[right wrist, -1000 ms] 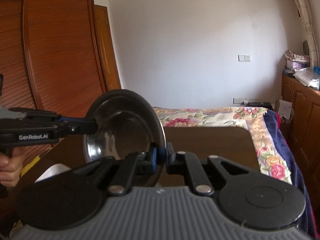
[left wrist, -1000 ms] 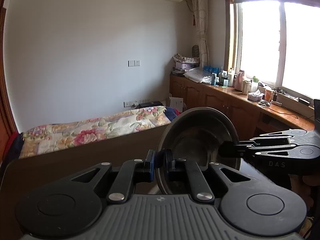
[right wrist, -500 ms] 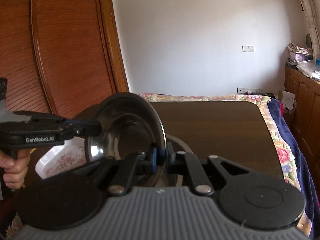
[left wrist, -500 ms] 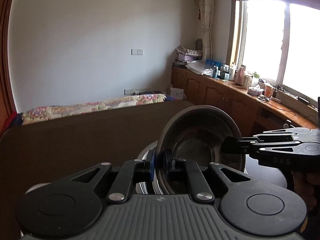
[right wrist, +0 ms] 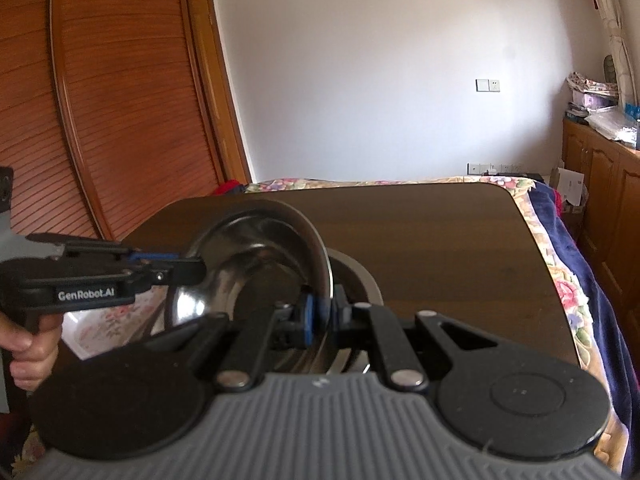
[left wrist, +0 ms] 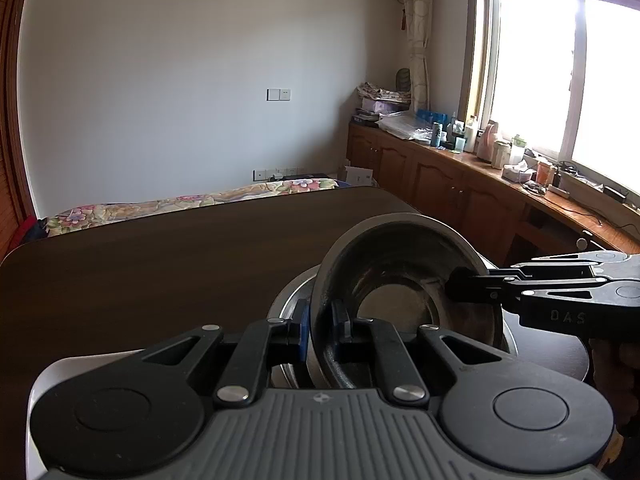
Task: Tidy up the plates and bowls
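- Left gripper [left wrist: 320,326]: fingers clamped on the near rim of a round stainless-steel bowl [left wrist: 404,280]; one finger inside the rim, one outside.
- Right gripper [right wrist: 322,314]: likewise clamped on the rim of the same steel bowl [right wrist: 256,264], on the opposite side. In the left wrist view the right gripper [left wrist: 456,290] comes in from the right and meets the bowl's far rim; in the right wrist view the left gripper [right wrist: 196,272] comes in from the left.
- Bowl is held tilted, its opening turned toward the left camera, clear of the surface below.
- Directly beneath it sits a second, larger steel bowl [left wrist: 292,304], resting on the dark brown wooden worktop [left wrist: 160,264]; its rim also shows in the right wrist view [right wrist: 356,272]. Cannot tell whether the two bowls touch.
- White plate with floral pattern [right wrist: 116,320] lies on the worktop to the left of the bowls, partly hidden behind the left gripper.
- A bare hand [right wrist: 28,352] grips the left handle.
- Background: floral bedspread [left wrist: 180,204] beyond the worktop, louvred wooden wardrobe [right wrist: 100,100], cluttered window-side cabinet [left wrist: 460,172].
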{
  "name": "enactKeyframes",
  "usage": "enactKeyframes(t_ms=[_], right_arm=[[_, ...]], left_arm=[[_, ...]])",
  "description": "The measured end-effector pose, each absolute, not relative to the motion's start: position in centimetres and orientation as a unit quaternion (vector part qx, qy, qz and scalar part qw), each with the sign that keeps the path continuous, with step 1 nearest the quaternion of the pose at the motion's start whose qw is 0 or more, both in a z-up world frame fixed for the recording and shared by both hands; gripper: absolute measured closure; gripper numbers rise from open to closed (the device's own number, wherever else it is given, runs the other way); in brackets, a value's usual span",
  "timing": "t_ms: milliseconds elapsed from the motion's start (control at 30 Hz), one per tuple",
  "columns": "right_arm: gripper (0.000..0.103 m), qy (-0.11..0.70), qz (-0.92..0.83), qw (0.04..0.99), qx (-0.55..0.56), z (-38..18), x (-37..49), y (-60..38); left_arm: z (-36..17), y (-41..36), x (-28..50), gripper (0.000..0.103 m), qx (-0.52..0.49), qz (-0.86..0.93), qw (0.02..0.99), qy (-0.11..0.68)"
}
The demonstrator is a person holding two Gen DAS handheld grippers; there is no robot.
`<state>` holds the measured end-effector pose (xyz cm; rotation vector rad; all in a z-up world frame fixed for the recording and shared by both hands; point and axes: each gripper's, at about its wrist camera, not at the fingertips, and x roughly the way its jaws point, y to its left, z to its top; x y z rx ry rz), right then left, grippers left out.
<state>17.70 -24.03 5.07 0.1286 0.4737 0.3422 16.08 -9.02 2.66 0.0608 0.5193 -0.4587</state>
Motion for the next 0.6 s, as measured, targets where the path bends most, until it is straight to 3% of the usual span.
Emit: enactKeyframes(t_ms=[600], right_arm=[[0.089, 0.208, 0.141, 0.967, 0.028, 5.4, 16.9, -23.1]], left_arm=[[2.4, -8.8, 15.0, 0.062, 0.043, -0.208, 0.950, 0.230]])
